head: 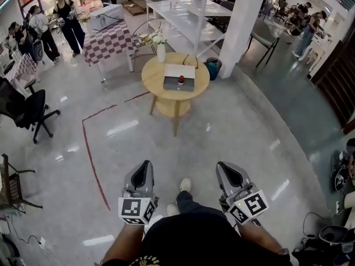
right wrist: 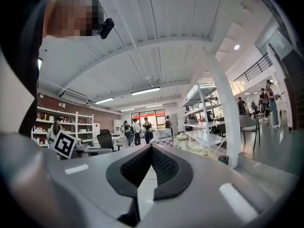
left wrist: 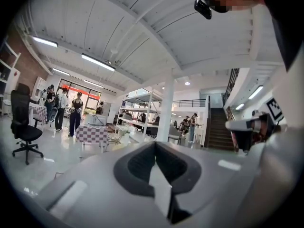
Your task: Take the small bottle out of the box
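A round wooden table (head: 152, 77) stands some way ahead across the floor. On it lies a flat grey-white box (head: 178, 76) with a small red bottle (head: 181, 80) standing at its middle. Both grippers are low in the head view, close to the person's body and far from the table. My left gripper (head: 146, 163) points level toward the table with its jaws together and nothing between them (left wrist: 155, 144). My right gripper (head: 222, 165) is beside it, also level, jaws closed and empty (right wrist: 151, 147). The box and bottle are not discernible in the gripper views.
A white vase of flowers (head: 161, 51) stands at the table's far edge, a blue bin (head: 213, 68) behind it. A white pillar (head: 243, 21) and shelving (head: 183, 7) rise beyond. A checkered table (head: 108, 40), an office chair (head: 30, 111), people and a red floor line (head: 89, 148) lie left.
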`<state>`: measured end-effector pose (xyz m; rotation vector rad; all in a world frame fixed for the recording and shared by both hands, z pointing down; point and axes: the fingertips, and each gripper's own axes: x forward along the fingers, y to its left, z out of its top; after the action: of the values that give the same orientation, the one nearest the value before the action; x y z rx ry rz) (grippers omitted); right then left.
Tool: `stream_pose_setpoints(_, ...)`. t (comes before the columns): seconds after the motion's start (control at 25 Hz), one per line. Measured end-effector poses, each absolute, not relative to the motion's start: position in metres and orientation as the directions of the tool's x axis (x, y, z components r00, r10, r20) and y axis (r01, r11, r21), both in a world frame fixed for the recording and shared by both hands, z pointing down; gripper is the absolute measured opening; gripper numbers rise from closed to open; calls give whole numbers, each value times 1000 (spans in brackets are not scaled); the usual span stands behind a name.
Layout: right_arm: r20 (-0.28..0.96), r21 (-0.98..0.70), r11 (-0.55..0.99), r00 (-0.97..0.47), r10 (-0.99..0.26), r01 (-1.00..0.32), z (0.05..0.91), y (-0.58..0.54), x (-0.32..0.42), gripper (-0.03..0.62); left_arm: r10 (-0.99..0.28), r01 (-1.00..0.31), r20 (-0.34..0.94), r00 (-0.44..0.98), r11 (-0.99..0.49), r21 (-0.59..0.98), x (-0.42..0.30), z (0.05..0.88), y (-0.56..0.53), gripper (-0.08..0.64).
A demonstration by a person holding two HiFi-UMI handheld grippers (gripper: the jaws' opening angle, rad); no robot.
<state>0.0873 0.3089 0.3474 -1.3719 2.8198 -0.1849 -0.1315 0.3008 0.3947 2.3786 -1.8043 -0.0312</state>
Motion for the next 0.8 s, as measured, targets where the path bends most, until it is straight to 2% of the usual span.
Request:
stream_pose_setpoints(0.12,60,-137,597,-608,-791,-790,354,301,94,8,-962,-959,87,257,-243,142,-137,395,297,0)
stream_pose_setpoints(0.36,69,-96,584,-591,-804,-806,363,279,94,8,-944,-949,145,298,-276,156,-122,414,281,0)
stream_pose_setpoints(0.8,92,-101,600,-608,-789,-794,376,225,86,8,-945,-952,138,295,-280,121,-122,412,222,0)
